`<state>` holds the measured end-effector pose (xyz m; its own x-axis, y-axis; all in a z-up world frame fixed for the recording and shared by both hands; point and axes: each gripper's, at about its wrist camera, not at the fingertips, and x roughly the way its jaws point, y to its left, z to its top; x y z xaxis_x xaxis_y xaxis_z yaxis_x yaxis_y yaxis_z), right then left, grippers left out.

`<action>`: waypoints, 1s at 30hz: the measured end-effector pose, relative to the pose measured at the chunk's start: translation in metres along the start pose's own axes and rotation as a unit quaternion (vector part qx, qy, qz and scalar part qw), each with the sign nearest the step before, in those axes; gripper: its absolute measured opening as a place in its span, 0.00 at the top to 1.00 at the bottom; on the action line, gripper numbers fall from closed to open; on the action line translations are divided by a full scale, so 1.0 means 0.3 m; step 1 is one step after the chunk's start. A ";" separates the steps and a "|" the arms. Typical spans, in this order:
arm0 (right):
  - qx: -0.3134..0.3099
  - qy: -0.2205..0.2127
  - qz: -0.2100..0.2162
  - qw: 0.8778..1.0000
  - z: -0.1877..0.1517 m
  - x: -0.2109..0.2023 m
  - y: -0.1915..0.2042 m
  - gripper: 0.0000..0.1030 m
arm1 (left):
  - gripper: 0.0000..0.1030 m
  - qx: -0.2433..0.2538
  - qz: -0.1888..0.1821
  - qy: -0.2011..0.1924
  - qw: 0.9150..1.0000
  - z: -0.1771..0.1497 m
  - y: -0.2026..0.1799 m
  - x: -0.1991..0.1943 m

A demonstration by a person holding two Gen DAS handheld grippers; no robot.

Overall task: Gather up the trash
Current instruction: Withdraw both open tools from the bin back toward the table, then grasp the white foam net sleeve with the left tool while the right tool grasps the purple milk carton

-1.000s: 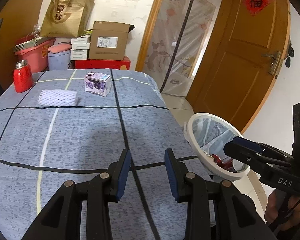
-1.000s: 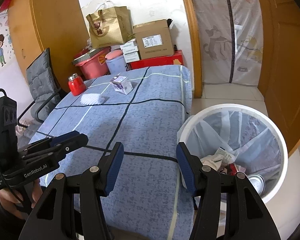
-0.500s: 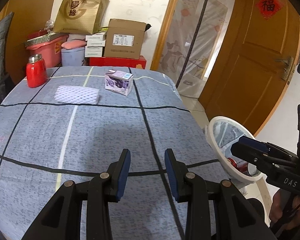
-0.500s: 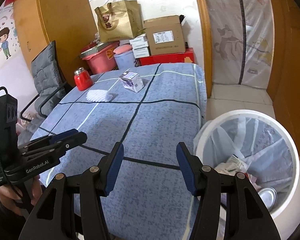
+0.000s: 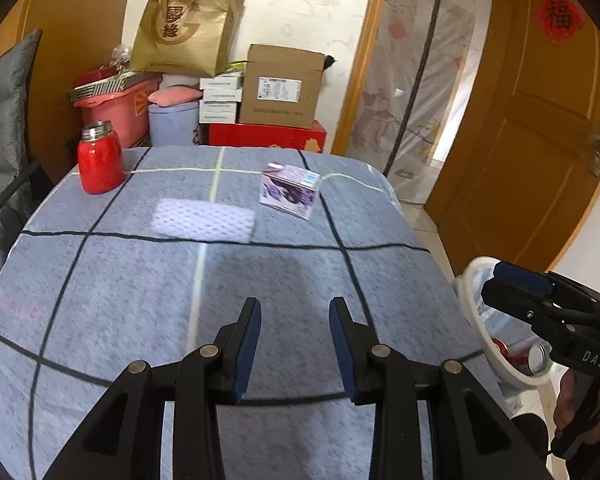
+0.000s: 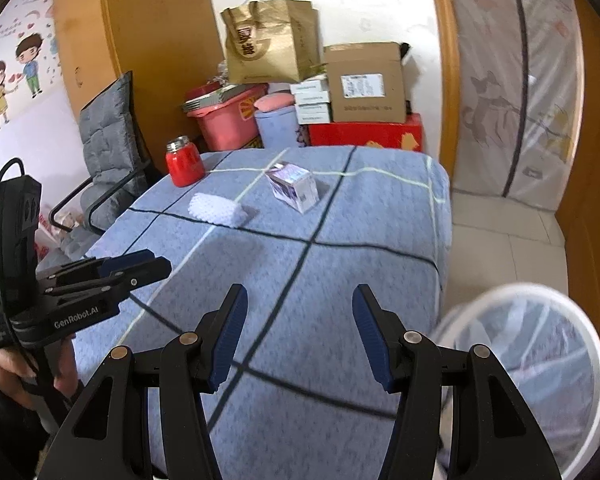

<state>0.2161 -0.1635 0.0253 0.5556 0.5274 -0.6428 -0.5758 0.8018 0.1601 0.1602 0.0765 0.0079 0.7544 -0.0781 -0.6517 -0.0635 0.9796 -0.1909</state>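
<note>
carton (image 5: 290, 190): small purple-white box, tilted on table | left gripper (image 5: 294, 312): open, empty | right gripper (image 6: 298, 300): open, empty

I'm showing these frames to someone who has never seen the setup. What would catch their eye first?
Probably the blue checked tablecloth filling the middle of both views, with a bright red flask at its far left corner, a white foam net and a small purple carton beyond it. Next, the two empty, open black grippers, left gripper and right gripper, and the white lined trash bin beside the table's right edge.
</note>
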 end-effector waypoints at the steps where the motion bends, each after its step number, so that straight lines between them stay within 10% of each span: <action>1: -0.005 0.000 0.000 1.000 0.013 0.009 0.004 0.46 | 0.66 -0.001 0.002 -0.001 1.000 0.009 0.009 0.002; 30: -0.103 0.033 0.014 0.994 0.304 0.476 0.000 0.44 | 0.44 -0.090 0.018 0.034 0.995 0.167 0.190 0.360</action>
<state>0.3503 -0.0625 0.0018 0.5009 0.5228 -0.6898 -0.7047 0.7090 0.0256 0.2708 0.1331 -0.0367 0.7043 -0.0619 -0.7072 -0.2107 0.9331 -0.2915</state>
